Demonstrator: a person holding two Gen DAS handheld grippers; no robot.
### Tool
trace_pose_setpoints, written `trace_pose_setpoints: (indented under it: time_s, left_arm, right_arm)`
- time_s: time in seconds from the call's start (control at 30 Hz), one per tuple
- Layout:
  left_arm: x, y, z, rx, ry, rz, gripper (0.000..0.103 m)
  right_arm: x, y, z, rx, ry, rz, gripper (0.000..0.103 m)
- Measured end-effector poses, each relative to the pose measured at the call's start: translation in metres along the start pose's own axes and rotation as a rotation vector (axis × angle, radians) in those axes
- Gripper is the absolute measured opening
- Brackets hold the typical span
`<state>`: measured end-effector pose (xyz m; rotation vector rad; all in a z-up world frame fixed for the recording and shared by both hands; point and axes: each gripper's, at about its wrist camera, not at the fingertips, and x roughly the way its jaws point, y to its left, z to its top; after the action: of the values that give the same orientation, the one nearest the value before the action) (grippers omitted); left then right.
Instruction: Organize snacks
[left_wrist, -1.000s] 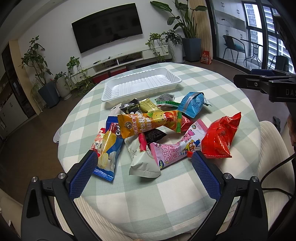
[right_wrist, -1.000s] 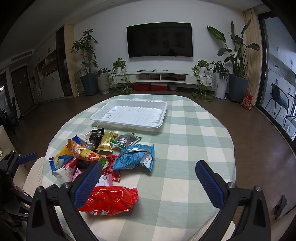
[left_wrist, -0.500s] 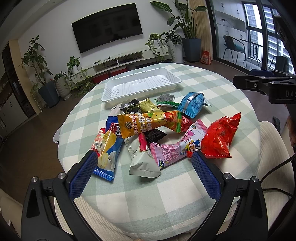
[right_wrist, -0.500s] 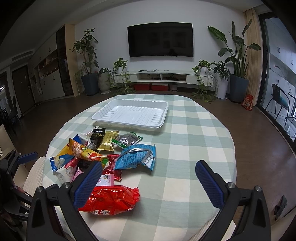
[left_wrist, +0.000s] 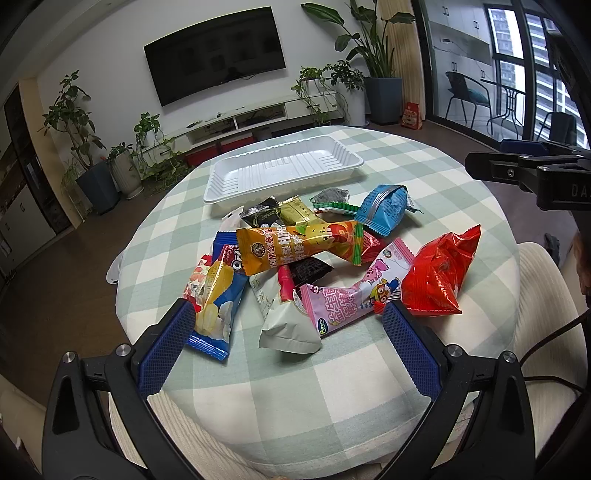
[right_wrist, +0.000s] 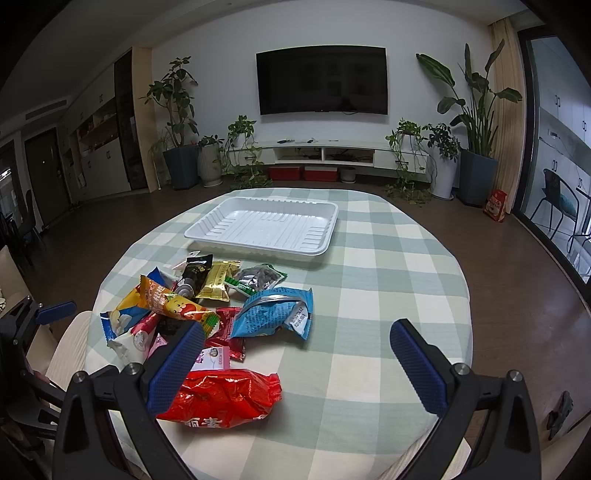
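Note:
A pile of snack packets lies on the checked tablecloth: an orange packet, a pink packet, a red bag, a blue bag, a blue-and-yellow chips bag and several smaller ones. An empty white tray stands behind the pile. My left gripper is open and empty, held above the near table edge in front of the pile. My right gripper is open and empty, right of the pile, with the red bag and blue bag near its left finger. The tray lies ahead.
The round table has bare cloth on its right half. A cream chair back stands at the right edge. A TV, a low shelf and potted plants line the far wall. My right gripper's body shows at the right of the left wrist view.
The right gripper has shifted slightly, so the table and tray have moved a little rightward in its view. The left gripper and the snacks have not moved.

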<state>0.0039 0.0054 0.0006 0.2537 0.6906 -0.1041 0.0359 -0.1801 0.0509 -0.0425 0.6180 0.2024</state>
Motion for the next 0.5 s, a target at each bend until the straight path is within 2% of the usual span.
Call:
trace_pose_setpoints:
  time_s: [0.5]
  left_arm:
    - [-0.0001,0.0001,-0.0001,-0.001,-0.001,0.0,0.103]
  right_arm:
    - [-0.0004,0.002,-0.0002,-0.003,-0.001,-0.001,0.103]
